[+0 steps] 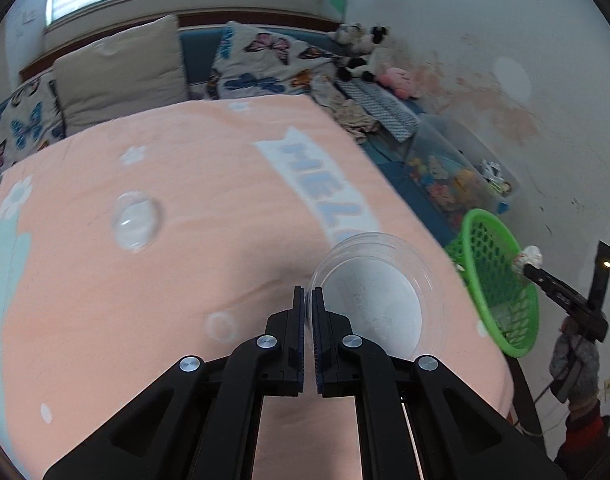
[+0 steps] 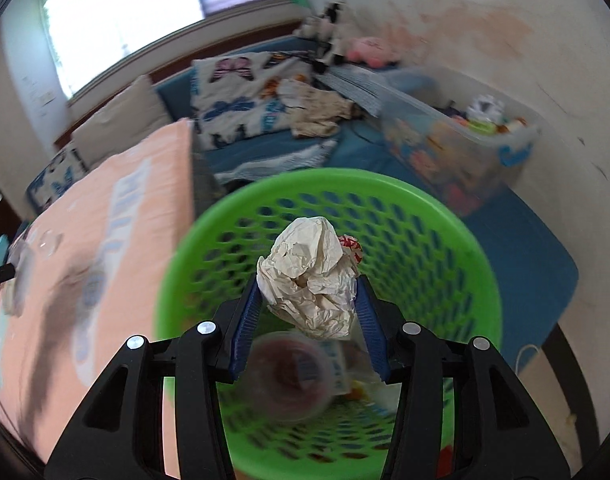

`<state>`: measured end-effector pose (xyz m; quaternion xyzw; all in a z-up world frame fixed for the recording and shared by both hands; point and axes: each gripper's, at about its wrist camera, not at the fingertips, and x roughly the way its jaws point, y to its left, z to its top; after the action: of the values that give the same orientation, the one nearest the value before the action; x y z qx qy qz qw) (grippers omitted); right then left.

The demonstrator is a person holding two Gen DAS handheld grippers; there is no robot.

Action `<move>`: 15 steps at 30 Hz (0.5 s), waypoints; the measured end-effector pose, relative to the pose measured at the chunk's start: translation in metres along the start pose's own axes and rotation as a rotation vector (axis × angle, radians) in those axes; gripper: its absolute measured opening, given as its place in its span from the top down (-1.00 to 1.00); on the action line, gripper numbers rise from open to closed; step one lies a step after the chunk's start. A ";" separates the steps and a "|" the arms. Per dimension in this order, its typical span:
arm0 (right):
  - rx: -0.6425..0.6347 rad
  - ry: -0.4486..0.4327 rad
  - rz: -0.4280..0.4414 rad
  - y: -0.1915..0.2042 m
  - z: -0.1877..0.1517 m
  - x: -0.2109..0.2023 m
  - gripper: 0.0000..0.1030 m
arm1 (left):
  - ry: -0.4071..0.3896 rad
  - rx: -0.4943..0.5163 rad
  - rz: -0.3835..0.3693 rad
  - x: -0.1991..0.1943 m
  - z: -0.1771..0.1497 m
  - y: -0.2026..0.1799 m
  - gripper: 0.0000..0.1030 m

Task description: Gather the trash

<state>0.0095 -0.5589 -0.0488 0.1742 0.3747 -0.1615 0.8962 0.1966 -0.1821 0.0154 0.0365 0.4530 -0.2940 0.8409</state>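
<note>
My left gripper [image 1: 308, 296] is shut on the rim of a clear plastic cup [image 1: 379, 300], which hangs tilted above the peach blanket [image 1: 185, 300]. My right gripper [image 2: 309, 284] holds a crumpled paper wad [image 2: 311, 276] between its blue pads, directly over the mouth of the green mesh basket [image 2: 385, 186]. The left wrist view shows that basket [image 1: 493, 280] at the bed's right edge, with the paper wad [image 1: 529, 257] at its rim. Further back on the blanket lies a clear plastic dome lid [image 1: 135, 220], with a smaller clear piece [image 1: 221, 326] nearer my fingers.
Inside the basket lie a clear tub with red contents [image 2: 289, 376] and other scraps. Pillows [image 1: 121, 76] and plush toys [image 1: 365, 52] line the bed's head. A clear storage box of toys [image 2: 457, 148] sits on the blue mat by the wall. A gloved hand [image 1: 577, 360] holds the right gripper.
</note>
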 end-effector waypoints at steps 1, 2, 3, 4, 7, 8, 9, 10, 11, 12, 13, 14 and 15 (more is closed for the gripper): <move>0.010 0.001 -0.006 -0.004 -0.001 0.001 0.02 | 0.000 0.017 -0.010 0.002 0.003 -0.010 0.92; 0.022 0.007 -0.009 -0.009 -0.001 0.003 0.01 | 0.001 0.039 -0.023 0.004 0.007 -0.023 0.92; 0.038 0.011 -0.012 -0.015 -0.001 0.004 0.01 | 0.001 0.055 -0.032 0.006 0.010 -0.035 0.92; 0.050 0.012 -0.016 -0.019 -0.003 0.005 -0.01 | 0.002 0.067 -0.039 0.008 0.013 -0.042 0.92; 0.071 0.010 -0.019 -0.030 -0.005 0.003 -0.07 | 0.000 0.114 -0.064 0.016 0.023 -0.075 0.92; 0.078 0.007 -0.015 -0.033 -0.006 0.001 -0.10 | 0.002 0.126 -0.072 0.019 0.025 -0.084 0.92; 0.082 0.003 -0.014 -0.035 -0.006 -0.002 -0.15 | 0.006 0.142 -0.084 0.024 0.030 -0.097 0.92; 0.084 -0.001 -0.013 -0.037 -0.008 -0.004 -0.16 | 0.008 0.157 -0.091 0.028 0.033 -0.107 0.92; 0.083 -0.002 -0.012 -0.038 -0.008 -0.006 -0.16 | 0.009 0.174 -0.096 0.032 0.036 -0.118 0.92; 0.083 -0.007 -0.015 -0.040 -0.009 -0.010 -0.16 | 0.009 0.185 -0.100 0.036 0.038 -0.125 0.92; 0.081 -0.012 -0.017 -0.041 -0.010 -0.013 -0.16 | 0.010 0.197 -0.105 0.040 0.040 -0.134 0.92; 0.080 -0.017 -0.016 -0.042 -0.011 -0.016 -0.16 | 0.012 0.208 -0.110 0.044 0.042 -0.143 0.92; 0.080 -0.023 -0.012 -0.043 -0.012 -0.021 -0.16 | 0.015 0.222 -0.111 0.049 0.044 -0.153 0.92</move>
<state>-0.0298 -0.5881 -0.0502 0.2058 0.3589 -0.1837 0.8917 0.1689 -0.3452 0.0339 0.1064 0.4253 -0.3880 0.8107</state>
